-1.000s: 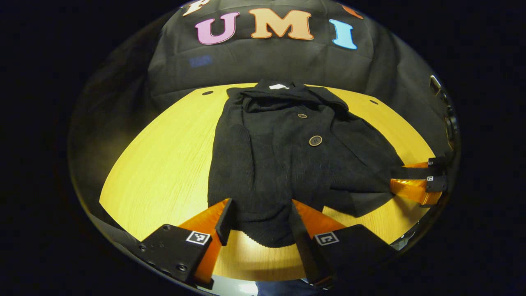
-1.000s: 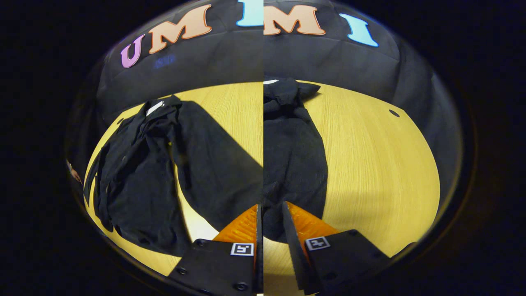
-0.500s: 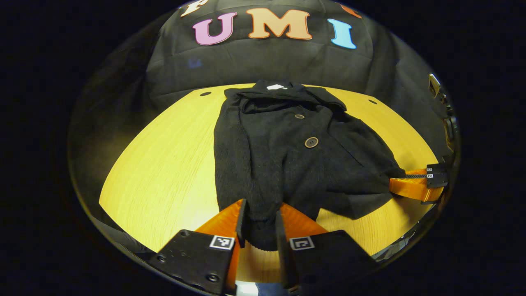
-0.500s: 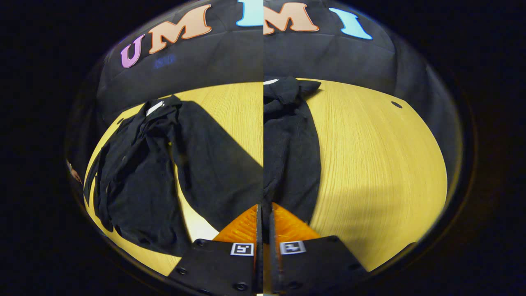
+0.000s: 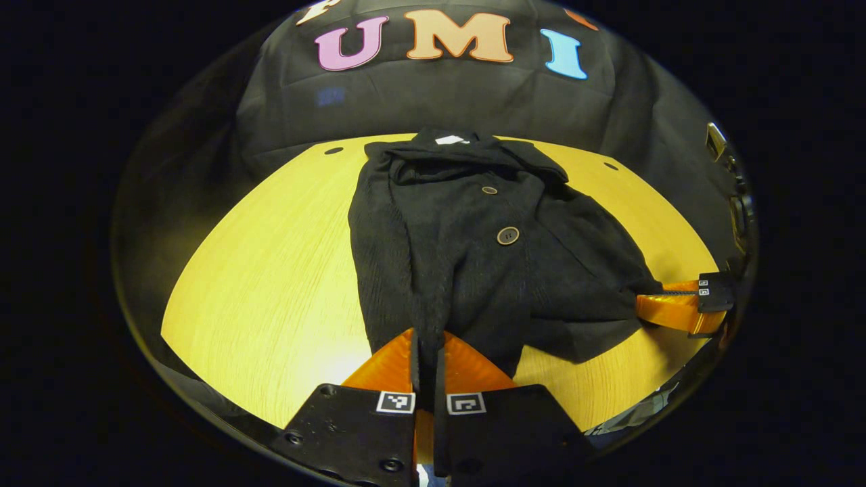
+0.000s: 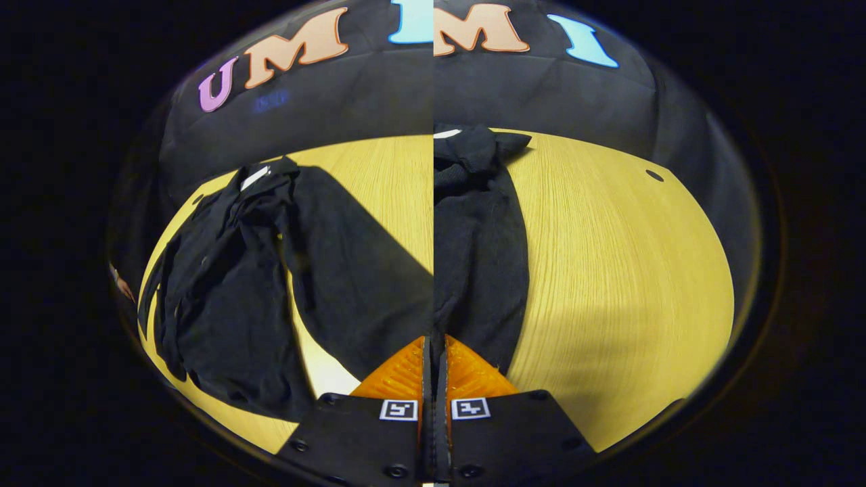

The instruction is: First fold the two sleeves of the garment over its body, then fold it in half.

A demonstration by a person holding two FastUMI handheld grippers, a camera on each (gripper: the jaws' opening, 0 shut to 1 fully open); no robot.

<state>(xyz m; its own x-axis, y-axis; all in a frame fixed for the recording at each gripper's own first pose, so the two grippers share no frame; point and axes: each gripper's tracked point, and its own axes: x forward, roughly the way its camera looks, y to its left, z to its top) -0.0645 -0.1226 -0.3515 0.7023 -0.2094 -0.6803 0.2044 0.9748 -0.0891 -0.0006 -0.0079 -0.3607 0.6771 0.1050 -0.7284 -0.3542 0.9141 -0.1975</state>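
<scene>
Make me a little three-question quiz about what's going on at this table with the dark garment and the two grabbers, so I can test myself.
1. True or false: the left gripper has its fingers closed on the black garment.
2. What does the garment lie on? A) a yellow wooden table B) a white tray C) the floor
3. Fill in: in the left gripper view, the right gripper pinches the garment's outstretched ____.

Key:
1. True; it grips the near hem.
2. A, the table.
3. Sleeve; its end sits between the closed fingers.
</scene>
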